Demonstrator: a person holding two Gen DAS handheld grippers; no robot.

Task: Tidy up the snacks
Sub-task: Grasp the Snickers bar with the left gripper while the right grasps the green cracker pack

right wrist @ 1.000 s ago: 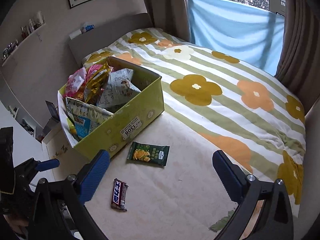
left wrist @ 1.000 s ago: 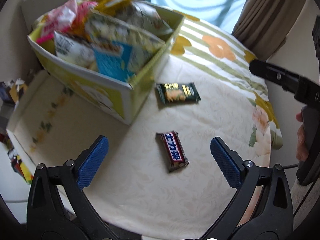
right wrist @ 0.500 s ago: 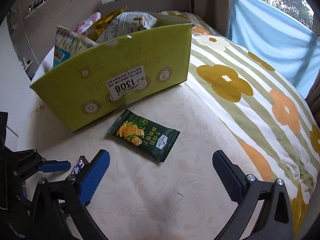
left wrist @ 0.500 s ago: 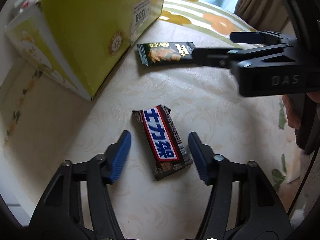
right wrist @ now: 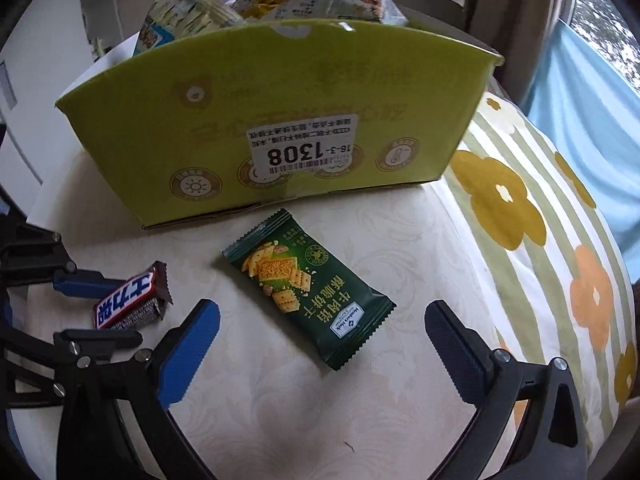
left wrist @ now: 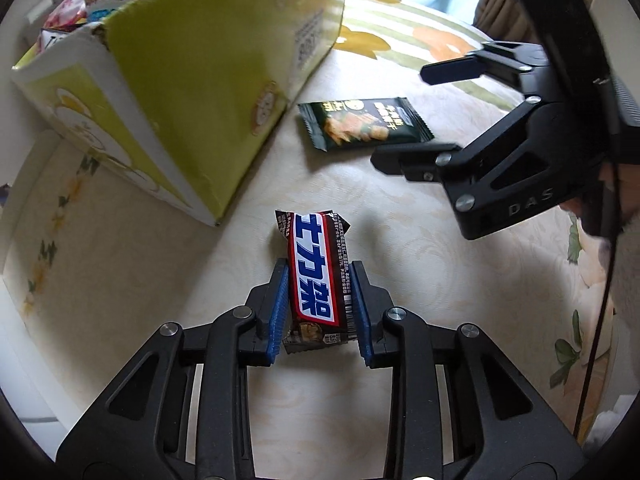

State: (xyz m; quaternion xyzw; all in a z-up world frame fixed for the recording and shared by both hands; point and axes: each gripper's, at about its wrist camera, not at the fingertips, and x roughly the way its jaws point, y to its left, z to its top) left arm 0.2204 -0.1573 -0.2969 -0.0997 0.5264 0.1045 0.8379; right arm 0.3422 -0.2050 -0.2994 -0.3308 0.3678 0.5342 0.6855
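Observation:
A brown chocolate bar [left wrist: 316, 276] with a red, white and blue label lies on the cream bed cover, and my left gripper [left wrist: 319, 280] is shut on its sides. The same bar [right wrist: 128, 300] shows at the left of the right wrist view, between the left gripper's blue pads. A dark green cracker packet [right wrist: 308, 288] lies flat in front of the yellow-green box [right wrist: 280, 120]. My right gripper [right wrist: 320, 316] hovers open over that packet, one blue pad on each side, not touching it. The packet [left wrist: 364, 124] also lies beyond the bar in the left wrist view.
The box [left wrist: 192, 80] holds several snack bags [right wrist: 256, 0] that stick up above its rim. A striped quilt with yellow and orange flowers [right wrist: 520, 208] covers the bed to the right. A blue curtain [right wrist: 592, 92] hangs behind it. A hand [left wrist: 608, 200] holds the right gripper.
My left gripper came down over the chocolate bar and shut on it. My right gripper dropped lower and rolled, and now straddles the green packet, still open.

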